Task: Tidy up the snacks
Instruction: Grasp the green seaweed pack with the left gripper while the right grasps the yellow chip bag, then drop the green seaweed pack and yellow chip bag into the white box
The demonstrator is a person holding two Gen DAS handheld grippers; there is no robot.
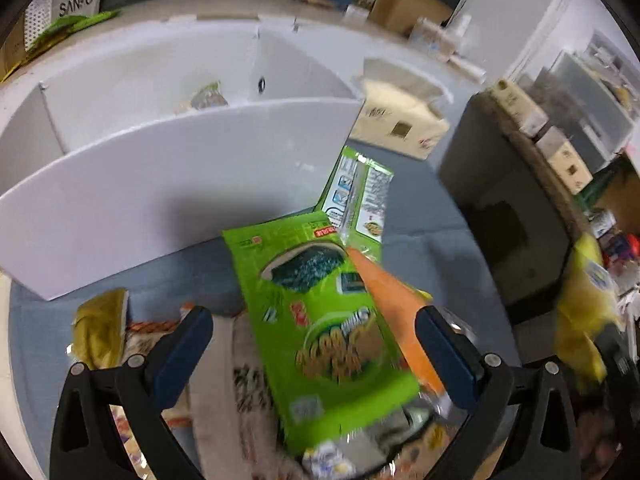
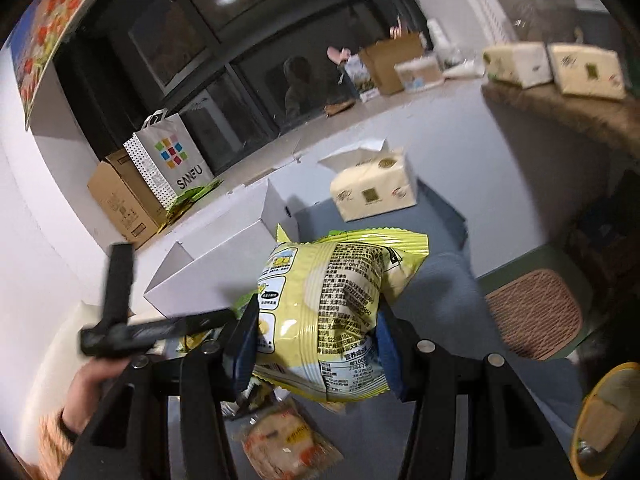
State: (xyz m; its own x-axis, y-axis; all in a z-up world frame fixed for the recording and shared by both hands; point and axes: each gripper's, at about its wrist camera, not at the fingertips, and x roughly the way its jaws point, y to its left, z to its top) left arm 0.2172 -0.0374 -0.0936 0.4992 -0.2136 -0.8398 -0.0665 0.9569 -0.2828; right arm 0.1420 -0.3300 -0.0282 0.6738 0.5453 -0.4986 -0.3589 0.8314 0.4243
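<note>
My left gripper (image 1: 314,344) is open above a heap of snacks on the blue cloth. A green seaweed snack packet (image 1: 320,320) lies between its fingers, not gripped. An orange packet (image 1: 394,308) and a second green packet (image 1: 358,196) lie beside it. A white divided box (image 1: 180,152) stands just behind, with a small snack (image 1: 208,98) in one compartment. My right gripper (image 2: 316,344) is shut on a yellow-green chip bag (image 2: 332,304) and holds it up, right of the white box (image 2: 224,256). The bag also shows at the right edge of the left wrist view (image 1: 584,312).
A tissue pack (image 2: 374,188) sits behind the box. A gold packet (image 1: 102,328) and patterned packets (image 2: 288,444) lie on the cloth. A SANFU paper bag (image 2: 172,160) and cardboard boxes (image 2: 120,200) stand by the window. A dark cabinet (image 1: 508,216) stands at right.
</note>
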